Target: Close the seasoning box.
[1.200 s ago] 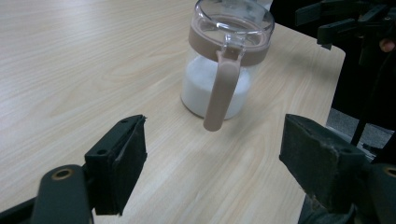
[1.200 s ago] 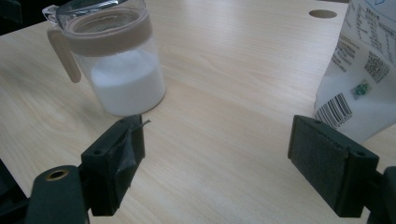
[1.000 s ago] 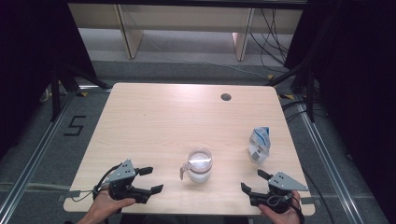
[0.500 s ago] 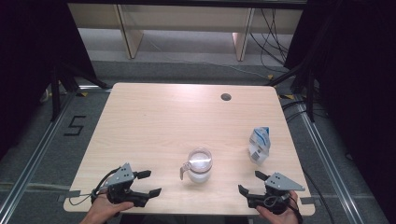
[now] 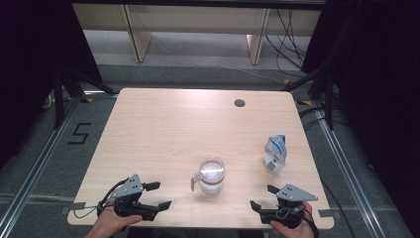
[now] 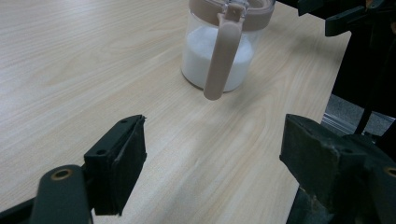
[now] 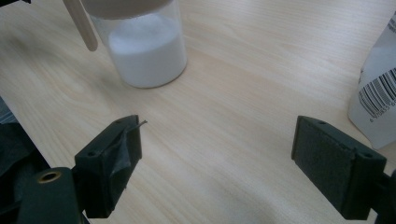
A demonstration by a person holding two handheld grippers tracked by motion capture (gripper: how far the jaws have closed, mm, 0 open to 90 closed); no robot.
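The left claw point(image 5: 159, 195) is resting at the near left edge of the bench point(image 5: 163, 124), held in a hand point(image 5: 106, 225) coming in from the bottom of the high view; its jaws are standing spread wide with nothing between them, and in the left gripper view bare wood is showing in the gap; the right claw point(image 5: 261, 197) is sitting at the near right edge, gripped by the other hand point(image 5: 292, 229), and its jaws are likewise spread apart and pinching nothing; both claws are pointing inward toward the middle of the bench.

Between them, slightly farther from the person, a clear jar point(image 5: 212, 176) is standing upright on the bench; it is partly filled with white powder and is wearing a beige lid whose long handle point(image 6: 223, 56) is hanging down the side facing the left claw; the jar is standing apart from both claws, touched by neither.

A white and blue carton point(image 5: 275, 154) is standing upright near the right edge of the bench, beyond the right claw and to the right of the jar, well clear of it; its barcode is showing at the edge of the right gripper view; a small round hole point(image 5: 239, 103) is sitting in the far part of the bench.
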